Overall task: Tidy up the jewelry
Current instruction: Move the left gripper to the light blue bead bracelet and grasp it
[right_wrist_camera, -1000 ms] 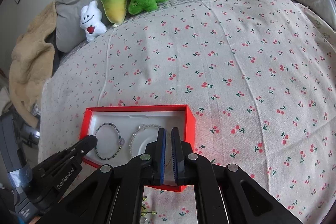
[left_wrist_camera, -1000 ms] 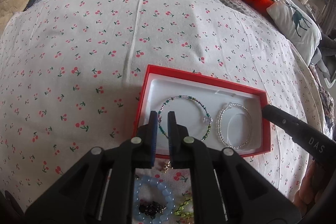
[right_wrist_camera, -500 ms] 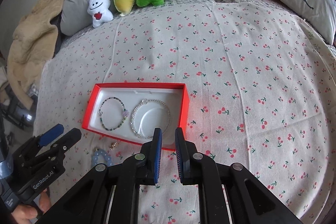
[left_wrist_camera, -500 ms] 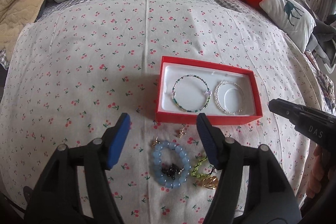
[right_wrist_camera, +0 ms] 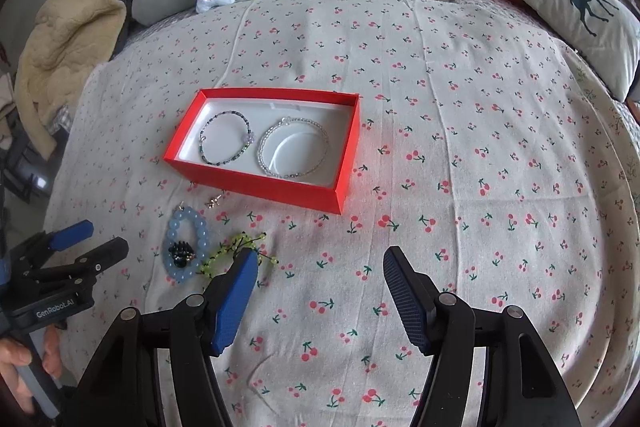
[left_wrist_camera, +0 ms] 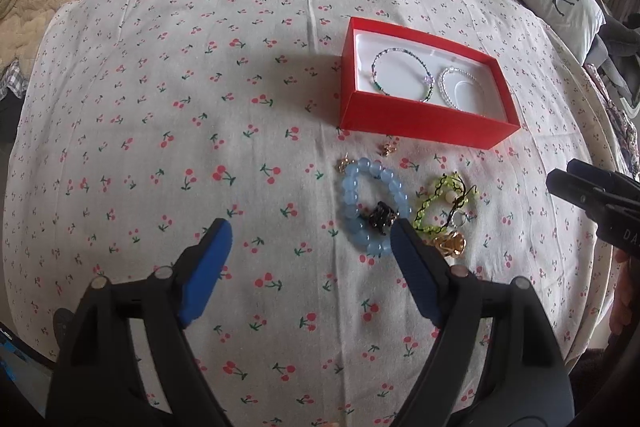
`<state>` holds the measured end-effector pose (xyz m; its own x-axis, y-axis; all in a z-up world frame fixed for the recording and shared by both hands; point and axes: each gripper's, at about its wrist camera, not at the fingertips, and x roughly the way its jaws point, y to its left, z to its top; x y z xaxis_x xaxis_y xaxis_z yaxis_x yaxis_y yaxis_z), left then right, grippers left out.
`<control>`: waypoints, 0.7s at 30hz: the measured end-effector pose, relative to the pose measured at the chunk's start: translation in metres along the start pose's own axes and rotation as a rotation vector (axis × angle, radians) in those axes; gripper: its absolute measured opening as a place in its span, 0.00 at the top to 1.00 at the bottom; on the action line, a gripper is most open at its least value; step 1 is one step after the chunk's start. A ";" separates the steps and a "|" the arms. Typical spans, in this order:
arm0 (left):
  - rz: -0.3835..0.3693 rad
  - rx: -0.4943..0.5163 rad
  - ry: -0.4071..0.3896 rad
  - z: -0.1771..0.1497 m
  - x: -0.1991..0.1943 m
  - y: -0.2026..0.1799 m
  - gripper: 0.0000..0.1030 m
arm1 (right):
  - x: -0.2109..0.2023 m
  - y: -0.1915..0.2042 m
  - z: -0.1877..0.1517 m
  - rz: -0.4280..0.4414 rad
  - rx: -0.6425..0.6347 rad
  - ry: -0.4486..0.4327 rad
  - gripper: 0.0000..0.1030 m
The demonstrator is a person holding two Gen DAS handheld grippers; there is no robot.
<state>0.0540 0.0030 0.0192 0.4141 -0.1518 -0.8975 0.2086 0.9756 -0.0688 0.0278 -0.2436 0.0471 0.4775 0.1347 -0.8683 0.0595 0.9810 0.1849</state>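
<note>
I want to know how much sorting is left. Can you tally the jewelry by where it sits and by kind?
In the red box: 2 bracelets, dark beaded bracelet and clear beaded bracelet
On the sheet, bracelets: 2, blue bead bracelet and green bracelet
On the sheet, small gold pieces: 3 visible
Total: 7

Left gripper point(left_wrist_camera: 310, 261): jaws spread wide, nothing between the blue pads point(left_wrist_camera: 206, 269), held low over the bed point(left_wrist_camera: 240, 107).
Right gripper point(right_wrist_camera: 320, 293): jaws also wide apart, empty, above the bed.
Left hand point(right_wrist_camera: 24, 375): fingers wrapped around the gripper handle.
</note>
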 end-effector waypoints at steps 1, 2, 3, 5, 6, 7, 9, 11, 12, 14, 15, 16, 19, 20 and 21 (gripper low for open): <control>0.002 0.006 0.009 -0.004 0.001 0.001 0.20 | 0.001 -0.001 -0.003 -0.002 0.002 0.005 0.33; 0.003 0.012 0.017 -0.008 0.002 0.001 0.20 | 0.003 -0.002 -0.007 -0.006 0.009 0.009 0.31; 0.004 0.017 0.024 -0.012 0.004 0.002 0.20 | 0.006 -0.003 -0.010 -0.012 0.015 0.019 0.29; 0.012 0.026 0.043 -0.020 0.008 0.003 0.18 | 0.012 -0.004 -0.018 -0.020 0.029 0.058 0.28; 0.016 0.032 0.056 -0.024 0.012 0.003 0.18 | 0.015 -0.004 -0.021 -0.019 0.034 0.078 0.28; 0.019 0.038 0.071 -0.027 0.016 0.003 0.18 | 0.018 -0.004 -0.025 -0.017 0.035 0.093 0.28; 0.029 0.043 0.099 -0.032 0.024 0.005 0.18 | 0.024 -0.002 -0.030 -0.023 0.025 0.116 0.28; 0.047 0.041 0.117 -0.035 0.031 0.008 0.18 | 0.029 0.001 -0.033 -0.041 0.004 0.135 0.28; 0.052 0.037 0.123 -0.035 0.034 0.009 0.18 | 0.030 0.003 -0.034 -0.046 -0.005 0.141 0.28; 0.055 0.025 0.130 -0.034 0.038 0.012 0.18 | 0.033 0.006 -0.034 -0.048 -0.012 0.147 0.28; 0.053 0.015 0.130 -0.032 0.039 0.014 0.18 | 0.033 0.007 -0.033 -0.046 -0.011 0.148 0.28; 0.049 0.003 0.126 -0.030 0.040 0.016 0.18 | 0.034 0.008 -0.033 -0.044 -0.011 0.149 0.28; 0.023 -0.048 0.102 -0.021 0.038 0.023 0.18 | 0.037 0.010 -0.030 -0.047 -0.012 0.151 0.28; 0.011 -0.068 0.094 -0.018 0.038 0.025 0.18 | 0.038 0.011 -0.029 -0.047 -0.010 0.152 0.28; -0.002 -0.089 0.085 -0.014 0.037 0.028 0.18 | 0.039 0.012 -0.028 -0.046 -0.008 0.153 0.28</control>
<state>0.0626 0.0267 -0.0224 0.3365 -0.1438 -0.9306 0.1287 0.9860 -0.1058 0.0228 -0.2232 0.0027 0.3351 0.1087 -0.9359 0.0710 0.9876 0.1401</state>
